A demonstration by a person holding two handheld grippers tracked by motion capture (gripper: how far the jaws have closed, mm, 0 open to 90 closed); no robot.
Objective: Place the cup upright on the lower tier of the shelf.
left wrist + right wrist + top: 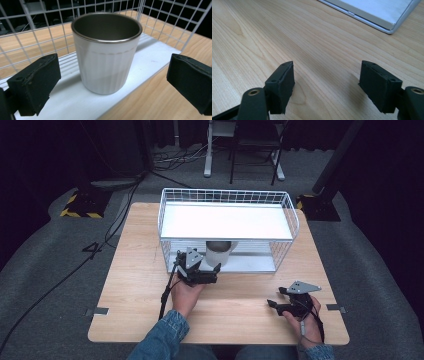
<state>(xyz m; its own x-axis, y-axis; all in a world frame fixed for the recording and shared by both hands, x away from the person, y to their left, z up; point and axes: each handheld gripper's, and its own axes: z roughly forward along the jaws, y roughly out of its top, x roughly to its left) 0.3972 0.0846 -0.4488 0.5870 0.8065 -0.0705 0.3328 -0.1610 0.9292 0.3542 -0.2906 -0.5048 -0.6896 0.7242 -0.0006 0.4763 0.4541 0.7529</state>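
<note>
At bench centre, lower shelf of wire rack [227, 227], near its front edge: metal cup [107, 52], upright, steel-grey, faint vertical ribbing, one thin line round the wall, rolled rim, inside bare. No brand or writing legible. Left gripper [214, 271]: jaws spread wide either side of cup, not touching. Right gripper [274, 304], low at bench's front right: jaws parted, holding nothing.

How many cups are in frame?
1. A white ribbed cup with a metal rim stands upright on the white wire rack's lower shelf, between the open left gripper's jaws.
</note>
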